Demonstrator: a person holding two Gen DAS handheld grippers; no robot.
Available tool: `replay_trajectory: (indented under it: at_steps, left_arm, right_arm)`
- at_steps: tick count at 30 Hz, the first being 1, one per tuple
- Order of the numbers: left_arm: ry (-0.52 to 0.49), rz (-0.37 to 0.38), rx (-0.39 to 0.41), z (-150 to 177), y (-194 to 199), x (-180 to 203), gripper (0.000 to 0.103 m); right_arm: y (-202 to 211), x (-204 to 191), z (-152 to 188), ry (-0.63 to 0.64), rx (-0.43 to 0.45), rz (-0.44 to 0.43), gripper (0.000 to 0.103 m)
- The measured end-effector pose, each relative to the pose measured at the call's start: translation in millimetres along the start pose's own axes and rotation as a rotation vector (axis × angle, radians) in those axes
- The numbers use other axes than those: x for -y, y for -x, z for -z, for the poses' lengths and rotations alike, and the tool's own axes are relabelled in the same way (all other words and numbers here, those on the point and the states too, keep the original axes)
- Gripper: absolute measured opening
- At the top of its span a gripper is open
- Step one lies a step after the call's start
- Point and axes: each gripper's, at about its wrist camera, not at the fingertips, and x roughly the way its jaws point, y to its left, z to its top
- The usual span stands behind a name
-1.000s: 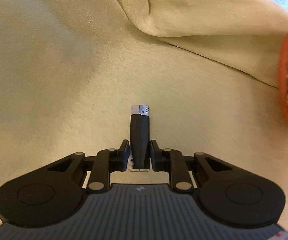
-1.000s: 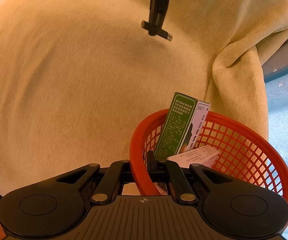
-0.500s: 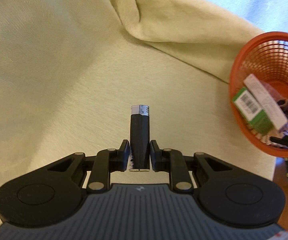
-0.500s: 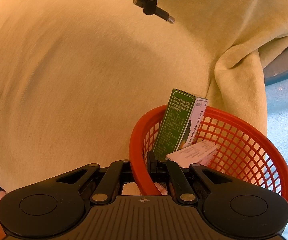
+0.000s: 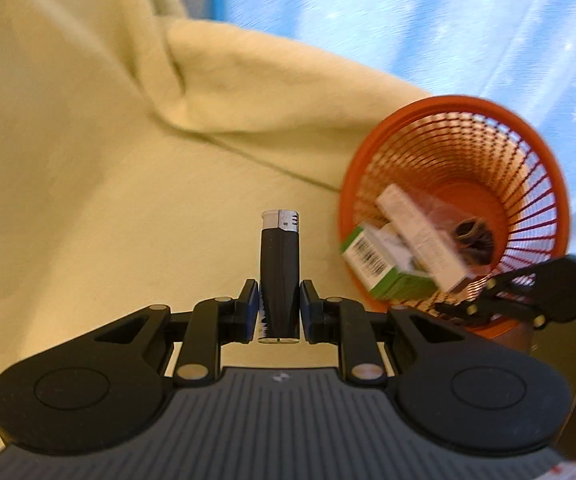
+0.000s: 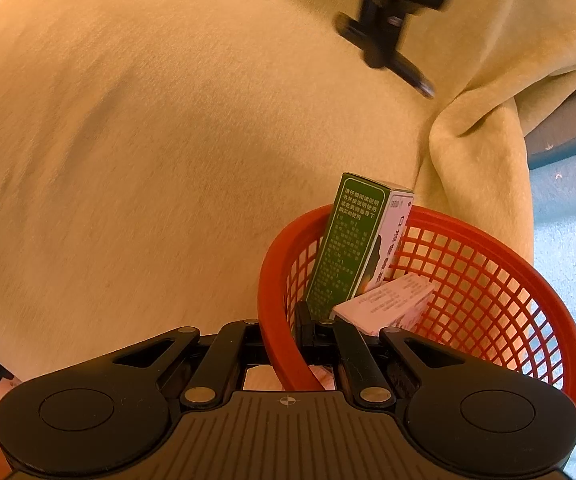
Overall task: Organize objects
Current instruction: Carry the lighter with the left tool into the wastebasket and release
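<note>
Here, in the left wrist view, the left gripper (image 5: 279, 312) clamps a black lighter (image 5: 279, 276) at lower centre, over yellow cloth (image 5: 88, 152); the red basket (image 5: 536, 152) sits at right. In the right wrist view, the right gripper (image 6: 282, 336) pinches the basket's rim at lower centre, a green box (image 6: 344, 248) inside.

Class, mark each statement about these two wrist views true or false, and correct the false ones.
1. The left tool grips a black lighter with a silver cap. True.
2. The right tool is clamped on the rim of the red plastic mesh basket. True.
3. The basket is empty. False: it holds a green and white carton and a pale pink box, at least.
4. The lighter already lies in the basket. False: it is in the left tool, beside the basket and over the cream-yellow cloth.
</note>
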Motion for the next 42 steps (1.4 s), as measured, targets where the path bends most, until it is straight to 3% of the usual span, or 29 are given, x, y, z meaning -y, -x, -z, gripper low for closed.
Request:
replay_trajectory:
  at_steps: [14,18,20,22,29,37,42]
  left_arm:
    - [-0.144,0.142,0.025,-40,-5,43,0.017]
    - [-0.166,0.218,0.037,-53,-14,62,0.017]
    - [-0.150,0.294,0.047,-59,-22,70,0.018]
    - [-0.144,0.335,0.054,-63,-26,78,0.023]
    - [-0.139,0.260,0.066,-52,-16,68,0.023]
    - [-0.001,0.088,0.040,-21,2,-6,0.023]
    - [0.068,0.022,0.016,4,12,-40,0.023]
  right_arm:
    - [2,2,2,-0.022,0.005,0.001,0.002]
    - [3,4,2,-0.033,0.008,0.001,0.002]
    - [3,5,2,-0.041,0.009,0.002,0.002]
    - [3,6,2,-0.045,0.010,0.002,0.002]
    - [0,6,2,-0.050,0.010,0.000,0.002]
    - [1,9,1,-0.026,-0.003,-0.007,0.002]
    - [2,10,2,-0.008,-0.024,-0.013,0.002]
